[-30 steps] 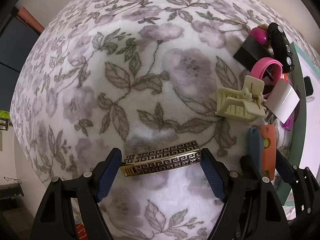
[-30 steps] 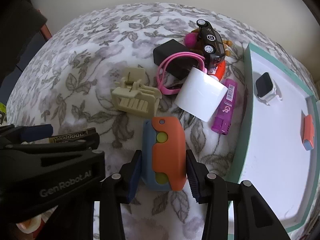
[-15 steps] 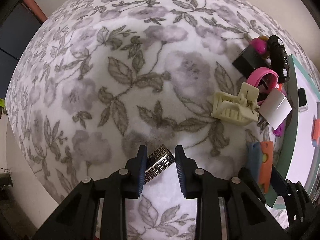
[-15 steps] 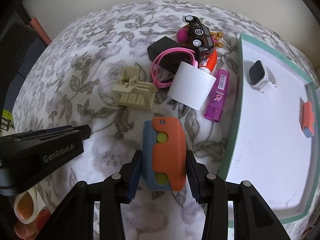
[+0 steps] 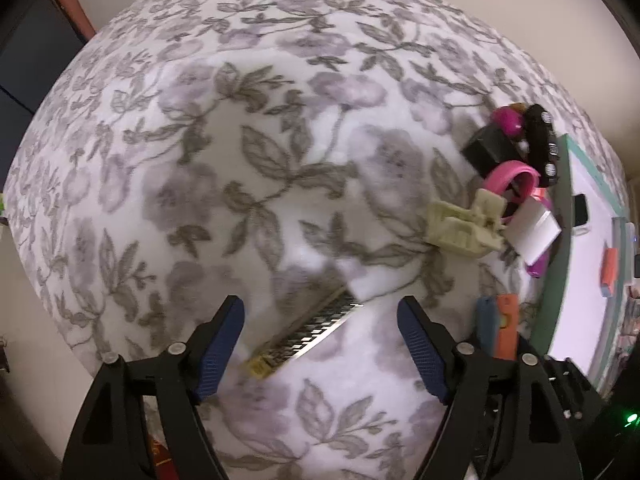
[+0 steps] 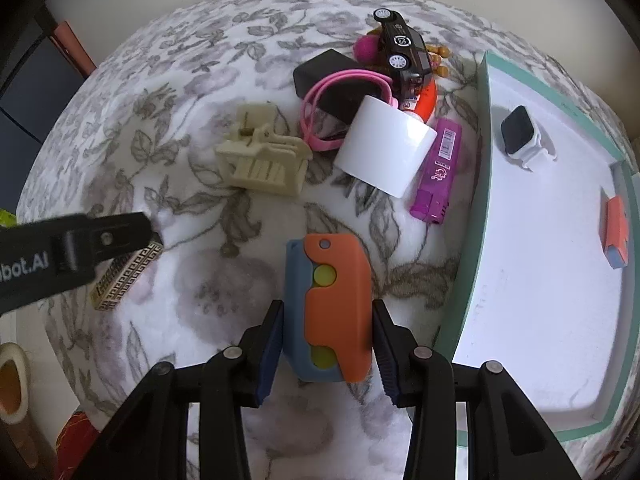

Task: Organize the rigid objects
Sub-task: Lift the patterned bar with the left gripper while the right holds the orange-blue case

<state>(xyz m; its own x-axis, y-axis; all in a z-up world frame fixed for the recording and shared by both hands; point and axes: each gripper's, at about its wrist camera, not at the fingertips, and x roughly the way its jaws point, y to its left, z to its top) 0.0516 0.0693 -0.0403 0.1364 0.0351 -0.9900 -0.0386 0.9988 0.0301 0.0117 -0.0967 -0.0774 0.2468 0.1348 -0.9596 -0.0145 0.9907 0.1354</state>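
Lying diagonally between the opening left tool, untouched: patterned gold case; right tool clamping orange-blue toy.

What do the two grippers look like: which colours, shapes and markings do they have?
Both are black plastic frames with two angular fingers, each fastened with small silver screws. The left gripper and the right gripper carry dark blue ribbed pads on the inner sides of the fingers. In the right wrist view, white lettering ending in "bot.AI" shows on the side of the left gripper. No sleeve or cable is clearly visible.
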